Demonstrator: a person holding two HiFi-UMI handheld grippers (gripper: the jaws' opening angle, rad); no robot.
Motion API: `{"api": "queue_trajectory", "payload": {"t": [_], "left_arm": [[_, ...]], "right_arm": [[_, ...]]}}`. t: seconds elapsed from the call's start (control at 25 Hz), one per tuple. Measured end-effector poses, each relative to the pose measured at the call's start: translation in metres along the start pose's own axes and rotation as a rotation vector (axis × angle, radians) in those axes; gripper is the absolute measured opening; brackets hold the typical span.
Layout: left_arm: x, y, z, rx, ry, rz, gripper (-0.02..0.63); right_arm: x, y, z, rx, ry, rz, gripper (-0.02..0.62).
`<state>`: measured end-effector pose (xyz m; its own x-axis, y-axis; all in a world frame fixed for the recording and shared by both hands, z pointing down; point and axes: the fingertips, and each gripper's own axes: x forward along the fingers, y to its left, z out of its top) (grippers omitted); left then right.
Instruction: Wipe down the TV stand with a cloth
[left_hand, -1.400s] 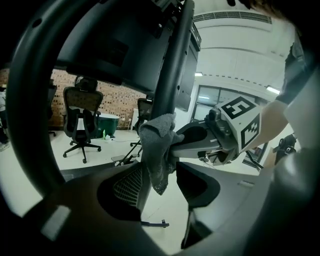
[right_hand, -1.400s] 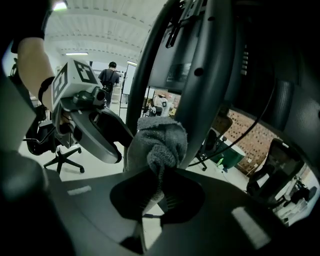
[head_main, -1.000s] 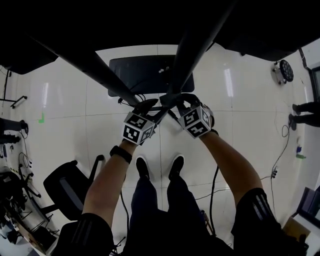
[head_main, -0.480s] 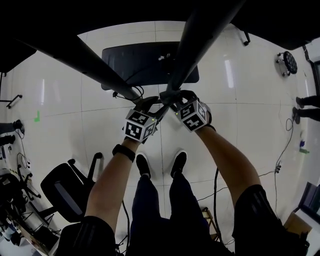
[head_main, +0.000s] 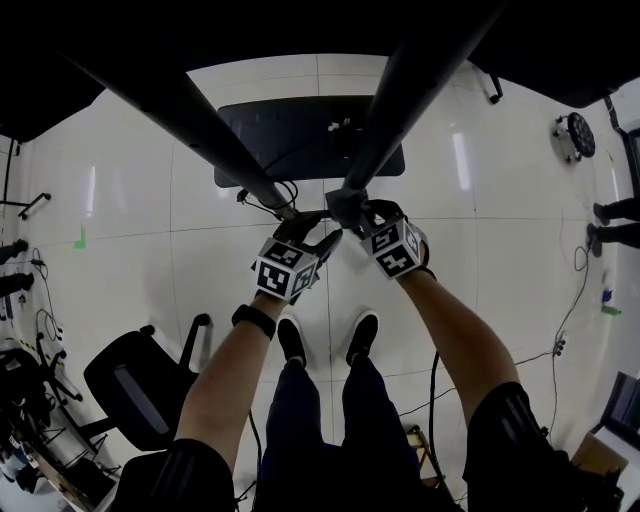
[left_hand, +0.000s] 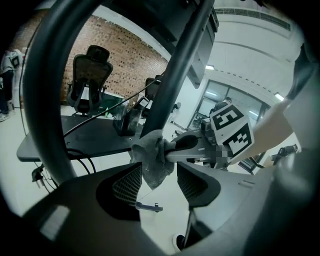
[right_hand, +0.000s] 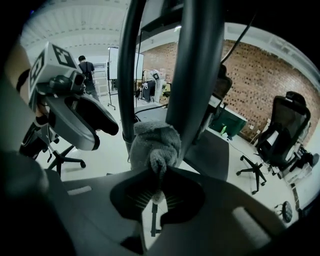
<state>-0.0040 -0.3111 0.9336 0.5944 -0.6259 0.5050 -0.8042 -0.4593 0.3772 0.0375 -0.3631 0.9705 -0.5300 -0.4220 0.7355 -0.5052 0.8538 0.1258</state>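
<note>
The TV stand has a black base plate (head_main: 300, 130) on the white floor and two dark poles (head_main: 400, 100) that rise toward me. My right gripper (head_main: 345, 207) is shut on a grey cloth (right_hand: 152, 142), which is pressed against the right pole (right_hand: 196, 75). My left gripper (head_main: 312, 232) is open just beside it. Its jaws stand either side of the hanging cloth (left_hand: 151, 161) without touching it. In the left gripper view the right gripper's finger (left_hand: 184, 143) shows on the cloth. The left gripper's body (right_hand: 75, 120) shows at the left of the right gripper view.
A black office chair (head_main: 140, 385) stands at the lower left, near my legs and shoes (head_main: 325, 335). Cables (head_main: 265, 195) trail by the stand's base. A round fixture (head_main: 573, 135) and another person's feet (head_main: 612, 222) are at the right edge. More chairs (right_hand: 285, 135) stand by the brick wall.
Both grippers have stayed together at the right pole and shifted only a little. The right gripper has kept hold of the cloth, and the left has stayed open.
</note>
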Motion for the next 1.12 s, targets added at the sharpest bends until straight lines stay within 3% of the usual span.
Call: {"api": "queue_trajectory", "payload": {"t": [0.16, 0.4, 0.68, 0.96, 1.12], "left_arm": [[-0.031, -0.027, 0.016, 0.039, -0.023, -0.03, 0.241], [-0.108, -0.078, 0.064, 0.147, -0.101, -0.073, 0.241], [-0.22, -0.13, 0.123, 0.221, -0.241, -0.08, 0.241], [-0.304, -0.183, 0.17, 0.335, -0.343, -0.111, 0.241], [-0.342, -0.221, 0.179, 0.389, -0.392, -0.123, 0.241]], "right_arm": [[-0.055, 0.016, 0.03, 0.081, -0.109, 0.002, 0.021], [-0.147, 0.063, 0.096, 0.018, -0.271, 0.003, 0.021], [-0.246, 0.107, 0.165, -0.035, -0.354, 0.002, 0.021], [-0.36, 0.122, 0.224, 0.037, -0.501, -0.019, 0.02], [-0.425, 0.139, 0.236, 0.065, -0.587, -0.037, 0.02]]}}
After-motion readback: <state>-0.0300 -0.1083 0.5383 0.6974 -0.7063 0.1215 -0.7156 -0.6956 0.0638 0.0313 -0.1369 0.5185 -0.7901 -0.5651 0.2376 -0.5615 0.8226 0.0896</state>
